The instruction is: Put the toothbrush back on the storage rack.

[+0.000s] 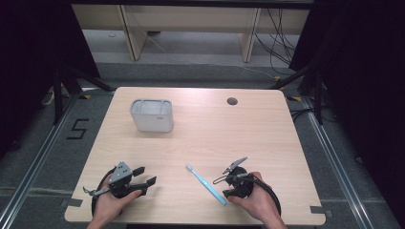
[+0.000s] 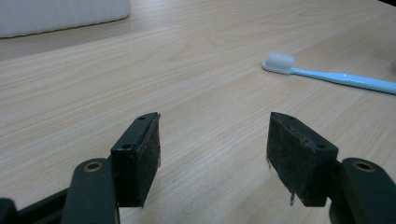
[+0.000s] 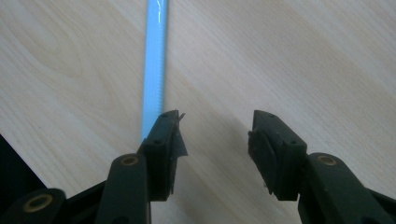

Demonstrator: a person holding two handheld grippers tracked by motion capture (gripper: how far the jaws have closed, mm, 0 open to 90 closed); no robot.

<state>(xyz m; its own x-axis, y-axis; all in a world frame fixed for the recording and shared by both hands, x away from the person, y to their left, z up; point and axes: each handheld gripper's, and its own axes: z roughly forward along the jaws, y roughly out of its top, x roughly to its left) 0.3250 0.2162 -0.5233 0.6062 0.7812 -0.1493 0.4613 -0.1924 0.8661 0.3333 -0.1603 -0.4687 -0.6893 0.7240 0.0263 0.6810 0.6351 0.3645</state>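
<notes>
From the high view, a blue toothbrush (image 1: 205, 183) lies flat on the table (image 1: 267, 133), near the front edge, its handle end just beside the right gripper (image 1: 223, 175); a white holder (image 1: 152, 115) stands well apart toward the back left, and the left gripper (image 1: 146, 175) rests to the left with nothing in it. The long carry to the holder is where a loose hold could let the brush swing or fall, I judge. In the left gripper view, the jaws stand wide apart over bare wood, and the bristle head lies off to the right. In the right gripper view, the jaws are parted and grip nothing; the handle (image 3: 154, 60) runs up past the outer side of the left jaw, not between them. Closing here would likely miss, or nudge the thin handle sideways toward the table edge.
</notes>
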